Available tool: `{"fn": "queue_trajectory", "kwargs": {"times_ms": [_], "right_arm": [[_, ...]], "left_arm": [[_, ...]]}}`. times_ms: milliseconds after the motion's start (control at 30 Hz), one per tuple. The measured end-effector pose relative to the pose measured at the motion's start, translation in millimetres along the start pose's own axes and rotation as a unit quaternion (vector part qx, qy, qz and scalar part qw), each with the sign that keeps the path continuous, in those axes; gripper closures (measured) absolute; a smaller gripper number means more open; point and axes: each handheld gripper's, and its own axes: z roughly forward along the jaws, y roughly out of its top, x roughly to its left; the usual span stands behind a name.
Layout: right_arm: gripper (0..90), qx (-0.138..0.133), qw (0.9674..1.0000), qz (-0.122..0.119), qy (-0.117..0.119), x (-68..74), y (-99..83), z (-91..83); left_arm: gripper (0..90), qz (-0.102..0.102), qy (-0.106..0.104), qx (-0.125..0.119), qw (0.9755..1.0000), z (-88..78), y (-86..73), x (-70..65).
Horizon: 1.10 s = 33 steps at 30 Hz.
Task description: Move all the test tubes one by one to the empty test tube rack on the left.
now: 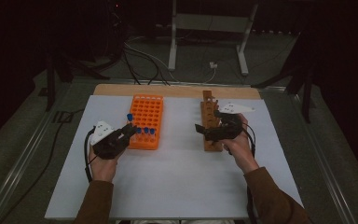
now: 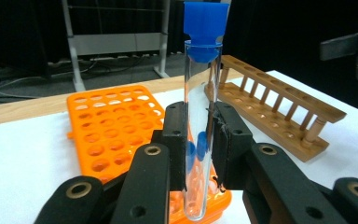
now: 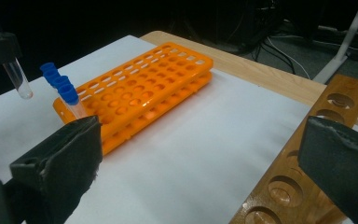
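Note:
My left gripper is shut on a clear test tube with a blue cap, held upright above the near end of the orange rack. In the high view this left gripper sits at the rack's front left corner. Several blue-capped tubes stand in the rack's near row. My right gripper stands open over the wooden rack, its jaws wide apart with nothing between them. The wooden rack's holes look empty.
A white sheet covers the table, with a bare wooden strip along the far edge. Beyond it are a dark floor, cables and a metal frame's legs. Open sheet lies between the two racks.

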Motion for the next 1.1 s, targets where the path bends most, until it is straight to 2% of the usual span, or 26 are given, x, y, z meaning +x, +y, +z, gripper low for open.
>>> {"fn": "queue_trajectory", "kwargs": {"times_ms": [400,767,1100], "right_arm": [[0.0,-0.011,0.9998,0.010,-0.009,-5.0,-5.4,-6.3],[0.0,-0.019,0.9996,0.007,-0.017,-4.9,-8.9,-12.9],[0.0,-0.027,0.9993,0.014,-0.023,-8.7,-13.3,-20.2]], "left_arm": [[77.8,-0.001,0.024,0.000,0.9997,-5.4,-1.5,11.4],[77.9,0.004,0.041,-0.002,0.9991,-1.9,-3.3,15.5],[77.9,-0.001,0.055,0.001,0.9985,1.7,-6.8,20.6]]}}
